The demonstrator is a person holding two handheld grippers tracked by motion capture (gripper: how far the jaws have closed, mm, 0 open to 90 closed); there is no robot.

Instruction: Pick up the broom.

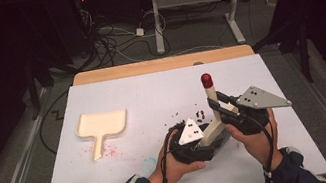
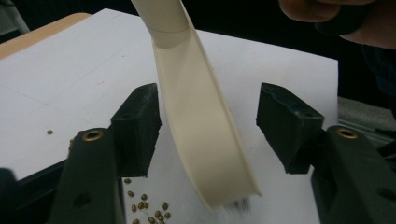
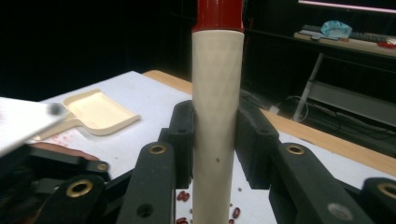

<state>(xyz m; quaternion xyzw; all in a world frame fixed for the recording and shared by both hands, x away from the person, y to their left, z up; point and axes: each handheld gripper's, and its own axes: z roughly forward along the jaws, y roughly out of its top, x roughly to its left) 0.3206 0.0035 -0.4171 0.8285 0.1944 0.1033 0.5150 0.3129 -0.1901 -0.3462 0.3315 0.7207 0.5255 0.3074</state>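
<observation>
A hand brush (image 1: pixel 211 94) with a cream handle, a red cap and dark bristles stands tilted on the white sheet, bristles down. My right gripper (image 1: pixel 217 102) is shut on its handle (image 3: pixel 217 70), just below the red cap. My left gripper (image 1: pixel 209 147) sits low by the brush head. Its jaws stand open on either side of the brush's cream back (image 2: pixel 205 126) without touching it. A cream dustpan (image 1: pixel 101 125) lies flat at the left of the sheet, its handle pointing toward the near edge. Small dark beans (image 1: pixel 190 116) are scattered near the brush.
The white sheet (image 1: pixel 151 93) covers a wooden table (image 1: pixel 161 64). Faint pink specks (image 1: pixel 111 152) mark the sheet beside the dustpan handle. More beans (image 2: pixel 144 205) lie under the left gripper. Desk legs and cables (image 1: pixel 159 21) are on the floor beyond the far edge.
</observation>
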